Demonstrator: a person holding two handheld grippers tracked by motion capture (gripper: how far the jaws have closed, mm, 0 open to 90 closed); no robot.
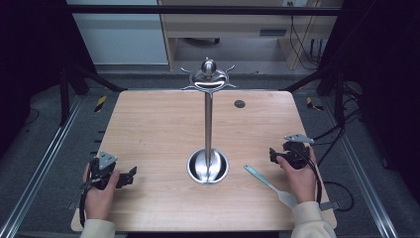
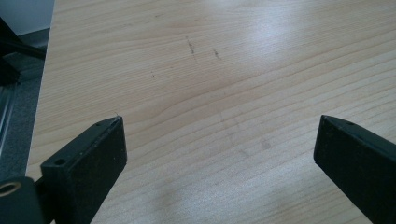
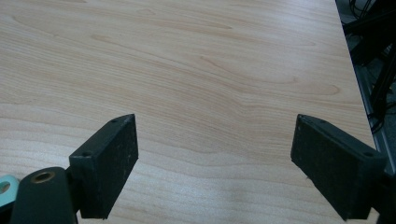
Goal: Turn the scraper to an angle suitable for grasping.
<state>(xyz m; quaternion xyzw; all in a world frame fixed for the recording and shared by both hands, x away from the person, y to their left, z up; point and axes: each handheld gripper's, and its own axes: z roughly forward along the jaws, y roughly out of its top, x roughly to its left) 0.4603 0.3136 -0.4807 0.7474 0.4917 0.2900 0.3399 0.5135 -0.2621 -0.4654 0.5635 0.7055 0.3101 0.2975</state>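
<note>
Both tongs, left [image 1: 130, 174] and right [image 1: 273, 154], gape empty; spatula [image 1: 270, 185] lies at seven o'clock of the nearer right, handle pointing ten.

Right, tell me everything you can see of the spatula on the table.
The spatula lies flat on the wooden table, right of the metal stand's round base and apart from it. Its pale teal handle points up-left toward the base; its whitish blade lies toward the near right, close beside the person's right hand. It looks like plastic or silicone. The handle end has a hanging hole, seen at the edge of the right gripper view. No gripper holds it.
</note>
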